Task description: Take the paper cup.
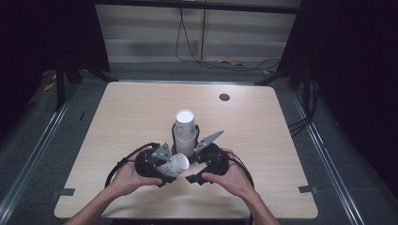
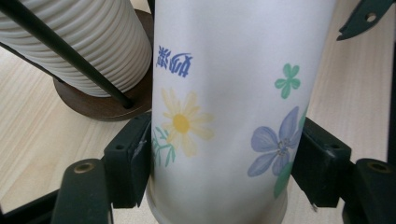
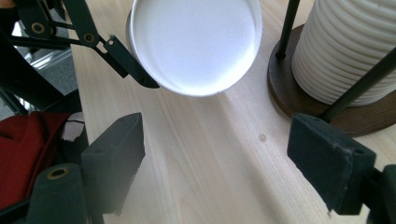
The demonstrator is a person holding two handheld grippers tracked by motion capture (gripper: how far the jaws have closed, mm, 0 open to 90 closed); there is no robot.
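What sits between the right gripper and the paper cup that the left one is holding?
Nothing visible does. The right gripper is open, with bare table between its jaws and the paper cup, which the left gripper clamps beside the cup stack.

Blue printed characters, upside down, on the flowered paper cup — not legible

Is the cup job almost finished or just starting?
It looks early on. Done: one flowered paper cup is out of the holder, clamped sideways in the left gripper. In hand: that cup is held just above the table, its open mouth facing the right gripper, which is open and holds nothing. Left: the stack of cups stands in its rack.
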